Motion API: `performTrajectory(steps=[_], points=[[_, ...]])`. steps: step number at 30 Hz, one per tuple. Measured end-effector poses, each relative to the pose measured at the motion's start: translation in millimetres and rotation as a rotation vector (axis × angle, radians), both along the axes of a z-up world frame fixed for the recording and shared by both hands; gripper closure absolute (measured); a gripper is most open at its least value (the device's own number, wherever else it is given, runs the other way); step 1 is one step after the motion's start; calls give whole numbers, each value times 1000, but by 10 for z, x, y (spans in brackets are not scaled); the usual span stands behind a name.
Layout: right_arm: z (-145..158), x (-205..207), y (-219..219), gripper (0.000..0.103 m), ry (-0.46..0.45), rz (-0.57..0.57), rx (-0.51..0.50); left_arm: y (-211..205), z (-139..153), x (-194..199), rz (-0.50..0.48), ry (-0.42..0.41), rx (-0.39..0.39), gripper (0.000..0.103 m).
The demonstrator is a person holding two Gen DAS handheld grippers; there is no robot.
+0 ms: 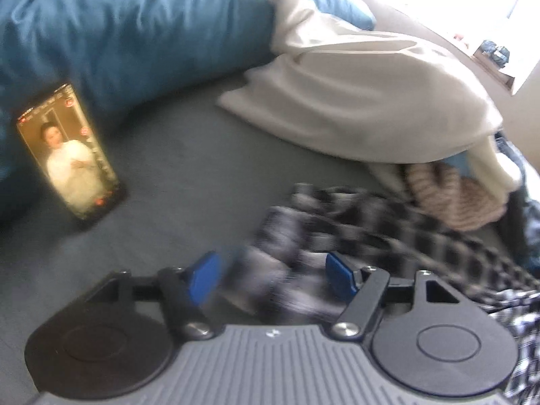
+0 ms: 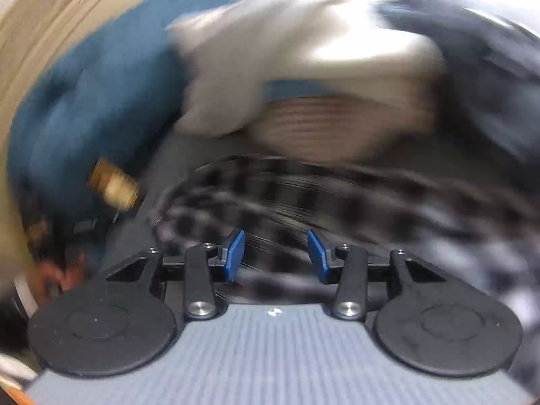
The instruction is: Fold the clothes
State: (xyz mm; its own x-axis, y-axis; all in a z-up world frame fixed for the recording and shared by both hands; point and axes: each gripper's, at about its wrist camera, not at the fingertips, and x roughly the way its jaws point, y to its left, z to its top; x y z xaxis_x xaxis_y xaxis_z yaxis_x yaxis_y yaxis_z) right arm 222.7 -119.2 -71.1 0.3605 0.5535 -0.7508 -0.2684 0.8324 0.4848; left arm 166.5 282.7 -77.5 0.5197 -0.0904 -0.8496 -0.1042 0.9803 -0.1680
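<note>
A black-and-white checked garment (image 1: pixel 354 233) lies crumpled on the grey bed sheet (image 1: pixel 189 168). My left gripper (image 1: pixel 273 278) is open, its blue fingers (image 1: pixel 204 278) wide apart with a fold of the checked cloth lying between them. In the right wrist view, heavily blurred by motion, the checked garment (image 2: pixel 303 202) spreads just ahead of my right gripper (image 2: pixel 275 256), which is open with cloth showing in the gap. A cream garment (image 1: pixel 354 94) and a pink striped knit (image 1: pixel 449 195) sit piled behind it.
A lit phone (image 1: pixel 69 152) leans upright against a blue duvet (image 1: pixel 118 33) at the left. More clothes are heaped at the right edge (image 1: pixel 519 182). A bright window and a shelf (image 1: pixel 496 50) lie beyond the bed. A blurred hand (image 2: pixel 57 276) shows at lower left.
</note>
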Motion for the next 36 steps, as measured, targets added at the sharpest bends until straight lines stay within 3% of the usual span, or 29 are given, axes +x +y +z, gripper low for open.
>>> performTrajectory(steps=[4,7,9,11,13,15,21,26,30,36], points=[[-260,470,1218,62,-109,286,-105,58,-221,170,-83,28,38,41],[-514,722,1824,62,-104,415,-195,57,-370,286,-155,44,13,51],[-685,868,2194,62,-96,495,-268,69,-435,326,-183,44,-3,67],[-776,918,2342,63,-77,525,-319,83,-479,333,-191,35,-15,73],[-801,896,2415,68,-81,532,-342,107,-511,317,-182,21,-27,76],[-799,825,2462,98,-93,531,-358,133,-538,302,-171,17,-35,81],[-683,556,2530,100,-210,463,-451,119,-532,211,-142,-19,-46,92],[-353,431,2375,100,-341,387,-534,73,-347,209,-145,-93,-69,94],[-279,524,2321,100,-381,372,-584,-18,-402,339,-153,-104,-43,94],[-642,863,2453,100,-363,335,-586,-152,-486,531,-165,-120,-2,94]])
